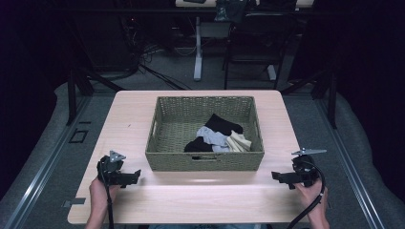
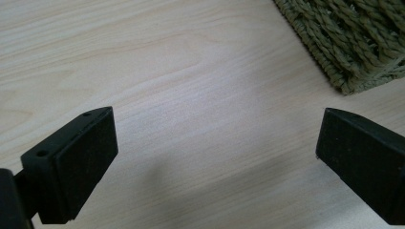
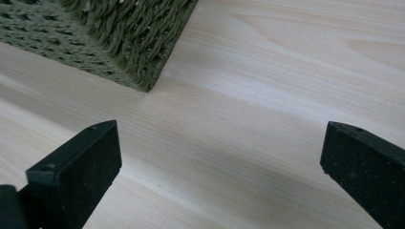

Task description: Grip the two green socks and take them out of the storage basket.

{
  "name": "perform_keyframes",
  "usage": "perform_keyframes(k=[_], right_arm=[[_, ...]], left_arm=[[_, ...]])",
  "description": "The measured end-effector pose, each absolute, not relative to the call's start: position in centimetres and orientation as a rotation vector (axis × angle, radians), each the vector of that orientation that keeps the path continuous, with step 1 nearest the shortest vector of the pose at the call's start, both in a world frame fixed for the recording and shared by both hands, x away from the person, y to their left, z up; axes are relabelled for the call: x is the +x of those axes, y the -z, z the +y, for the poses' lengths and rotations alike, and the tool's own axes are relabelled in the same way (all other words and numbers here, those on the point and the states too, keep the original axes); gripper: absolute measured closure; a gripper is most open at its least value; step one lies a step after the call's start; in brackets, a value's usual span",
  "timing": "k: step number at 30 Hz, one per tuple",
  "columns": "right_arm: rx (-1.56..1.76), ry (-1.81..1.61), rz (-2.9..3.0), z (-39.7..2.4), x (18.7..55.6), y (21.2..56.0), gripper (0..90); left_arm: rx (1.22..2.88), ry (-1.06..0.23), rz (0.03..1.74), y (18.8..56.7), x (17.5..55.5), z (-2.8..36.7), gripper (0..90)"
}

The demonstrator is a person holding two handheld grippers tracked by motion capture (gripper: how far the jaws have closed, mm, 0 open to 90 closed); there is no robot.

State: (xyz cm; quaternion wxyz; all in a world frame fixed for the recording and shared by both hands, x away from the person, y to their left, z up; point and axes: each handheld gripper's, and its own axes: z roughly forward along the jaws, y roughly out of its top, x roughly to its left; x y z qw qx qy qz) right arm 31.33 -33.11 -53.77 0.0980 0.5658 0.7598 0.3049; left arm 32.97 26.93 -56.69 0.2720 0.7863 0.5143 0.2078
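A woven olive basket (image 1: 165,114) stands in the middle of the light wooden table (image 1: 143,200). Inside it lie black (image 1: 222,125), grey (image 1: 212,137) and cream (image 1: 239,142) pieces of cloth, bunched at the front right. My left gripper (image 1: 136,176) hovers at the table's front left, open and empty, pointing toward the basket's front left corner (image 2: 353,81). My right gripper (image 1: 277,176) is held at the front right, also open and empty, facing the basket's front right corner (image 3: 143,76). In each gripper view the two black jaws stand wide apart over bare wood.
The basket's front wall has a handle slot (image 1: 204,158). Beyond the table stand a desk leg (image 1: 197,47), a dark chair (image 1: 253,43) and loose cables (image 1: 143,57) on the grey floor. Metal floor rails (image 1: 38,176) run along both sides.
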Motion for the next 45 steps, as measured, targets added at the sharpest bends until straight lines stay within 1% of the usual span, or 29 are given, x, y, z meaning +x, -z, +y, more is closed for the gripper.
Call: perform_keyframes(k=[4,12,19,20,23,25,28,31,38,45], right_arm=[[1.673,-0.905,2.251,-33.1,31.2,53.7,0.0],[1.680,-0.935,2.238,-33.6,31.2,53.7,0.0],[1.642,-0.883,2.260,-33.6,31.6,53.6,0.0],[1.632,-0.873,2.256,-33.7,31.6,53.5,0.2],[1.606,-0.875,2.251,-33.8,31.6,53.4,4.7],[1.603,-0.901,2.271,-34.0,31.8,53.3,4.0],[1.608,-0.890,2.282,-33.9,32.1,53.2,0.0],[1.609,-0.871,2.289,-33.7,32.1,52.9,0.0],[1.595,-0.880,2.267,-33.8,32.1,50.5,0.0],[1.532,-0.933,2.255,-33.1,33.0,45.8,0.0]], left_arm=[[2.095,-0.549,1.392,56.7,33.0,27.0,0.9],[2.101,-0.544,1.398,56.9,33.3,26.8,0.7],[2.092,-0.530,1.379,56.8,33.2,26.8,0.6],[2.095,-0.525,1.374,56.8,33.2,26.8,0.6],[2.113,-0.533,1.352,56.8,33.3,26.6,0.5],[2.106,-0.529,1.355,56.8,33.2,26.8,0.4],[2.080,-0.513,1.360,56.7,33.2,27.0,0.5],[2.088,-0.520,1.346,56.5,33.2,26.7,0.5],[2.129,-0.513,1.341,56.6,33.3,26.1,0.3],[2.114,-0.507,1.367,56.9,33.0,26.8,0.3]])
